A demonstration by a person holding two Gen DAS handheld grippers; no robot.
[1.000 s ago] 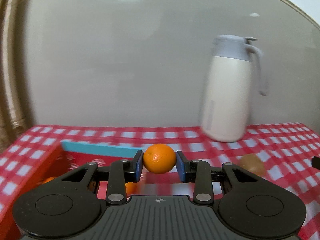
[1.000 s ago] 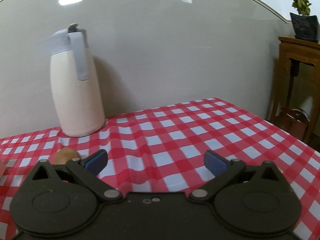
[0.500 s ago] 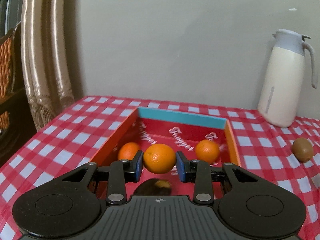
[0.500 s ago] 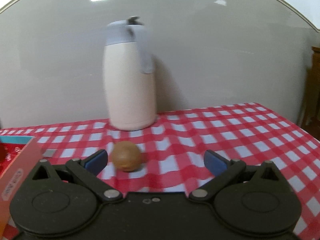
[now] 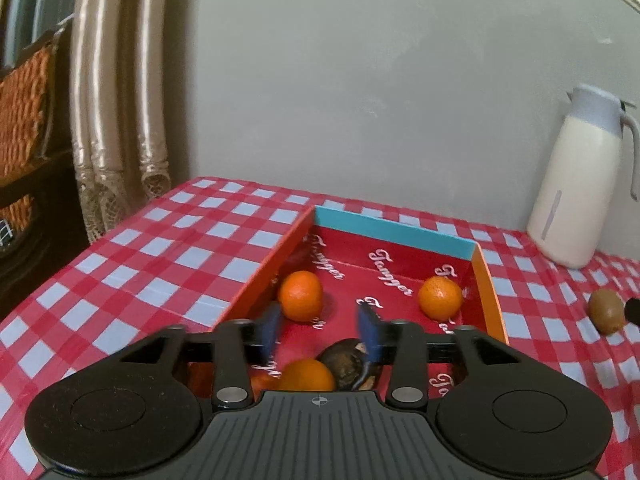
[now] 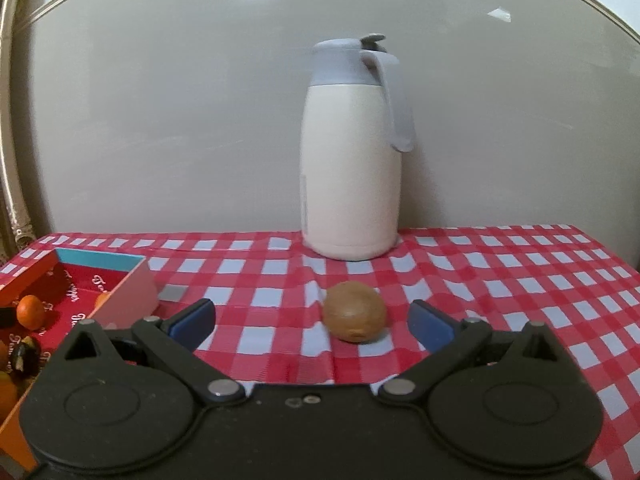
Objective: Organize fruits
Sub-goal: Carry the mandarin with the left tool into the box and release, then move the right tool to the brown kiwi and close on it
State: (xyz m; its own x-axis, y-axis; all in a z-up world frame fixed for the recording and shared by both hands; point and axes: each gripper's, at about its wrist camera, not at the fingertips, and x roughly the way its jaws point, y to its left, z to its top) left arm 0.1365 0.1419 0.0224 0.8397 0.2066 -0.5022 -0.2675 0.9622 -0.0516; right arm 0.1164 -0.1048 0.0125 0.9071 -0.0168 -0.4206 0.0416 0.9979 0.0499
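The left gripper (image 5: 320,330) hangs over the near end of the red box (image 5: 394,232), its jaws opening and nothing pressed between the blue pads. An orange (image 5: 307,376) sits just below them in the box, beside a dark fruit (image 5: 344,362). Two more oranges lie farther in, one at about ten o'clock (image 5: 301,295) from the gripper and one at about one o'clock (image 5: 440,297).

The right gripper (image 6: 312,324) is spread wide and holds nothing. The kiwi (image 6: 354,317) lies on the checked cloth (image 6: 500,272) between its fingers, closer to the right one and touching neither.

The likely trouble is with the kiwi. It is round and sits on a wrinkled cloth, so if one pad meets it first it could roll off toward twelve o'clock, where the white jug (image 6: 350,152) stands. A hard squeeze could also bruise it. In the box, the freed orange may roll and knock its neighbours.

The box's side wall (image 6: 128,296) stands at about nine o'clock from the right gripper, so carrying the kiwi across calls for lifting over it.
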